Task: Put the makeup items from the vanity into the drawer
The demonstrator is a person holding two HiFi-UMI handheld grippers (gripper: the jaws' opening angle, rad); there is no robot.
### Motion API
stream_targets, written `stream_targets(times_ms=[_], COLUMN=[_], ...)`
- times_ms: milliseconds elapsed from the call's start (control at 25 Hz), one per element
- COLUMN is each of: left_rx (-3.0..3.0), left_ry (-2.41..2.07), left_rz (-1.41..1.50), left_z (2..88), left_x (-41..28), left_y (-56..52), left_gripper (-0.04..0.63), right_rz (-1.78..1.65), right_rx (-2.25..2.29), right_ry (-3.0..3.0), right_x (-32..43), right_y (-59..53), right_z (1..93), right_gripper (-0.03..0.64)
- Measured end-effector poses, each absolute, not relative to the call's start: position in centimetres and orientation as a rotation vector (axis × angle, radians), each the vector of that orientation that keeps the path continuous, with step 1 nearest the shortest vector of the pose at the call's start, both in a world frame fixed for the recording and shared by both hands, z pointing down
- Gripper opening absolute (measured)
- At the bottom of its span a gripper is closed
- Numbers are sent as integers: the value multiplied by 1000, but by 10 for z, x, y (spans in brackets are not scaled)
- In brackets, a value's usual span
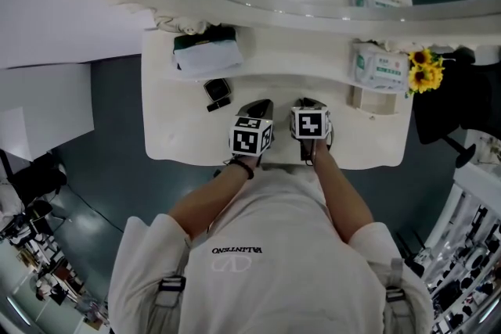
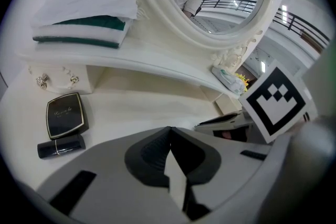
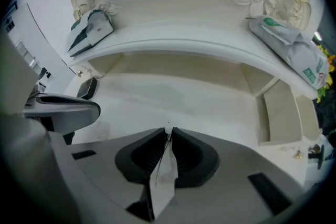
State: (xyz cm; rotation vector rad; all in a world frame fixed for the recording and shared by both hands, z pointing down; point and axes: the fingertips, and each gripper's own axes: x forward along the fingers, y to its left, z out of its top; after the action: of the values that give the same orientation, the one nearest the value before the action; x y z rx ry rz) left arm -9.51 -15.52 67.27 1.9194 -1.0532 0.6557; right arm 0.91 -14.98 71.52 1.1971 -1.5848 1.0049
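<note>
Makeup compact (image 2: 65,115) and black tube (image 2: 61,146) are in neither gripper. Left gripper (image 2: 169,129): jaws closed tip to tip, nothing between. Right gripper (image 3: 169,131): jaws likewise drawn together, empty. Both sit side by side above the front of the vanity top (image 2: 152,105). Compact and tube lie just beside each other further left on that top, below a shelf (image 2: 157,68) carrying folded cloth (image 2: 86,21).

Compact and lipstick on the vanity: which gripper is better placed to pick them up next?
Left, probably. The compact and lipstick lie just to the left of the left gripper; the right gripper sits on its far side. Both grippers' jaws are together and empty.
</note>
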Motion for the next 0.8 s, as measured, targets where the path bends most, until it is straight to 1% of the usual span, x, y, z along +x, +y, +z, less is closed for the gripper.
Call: stream_targets(times_ms=[800], left_rx=[2009], left_ry=[-950], left_rz=[659], left_z=[654], left_x=[-66], left_y=[-135], left_gripper=[2], right_rz=[1001], right_rx=[1339], right_ry=[-1649], right_x=[20], right_y=[-132], right_z=[682], right_gripper=[55])
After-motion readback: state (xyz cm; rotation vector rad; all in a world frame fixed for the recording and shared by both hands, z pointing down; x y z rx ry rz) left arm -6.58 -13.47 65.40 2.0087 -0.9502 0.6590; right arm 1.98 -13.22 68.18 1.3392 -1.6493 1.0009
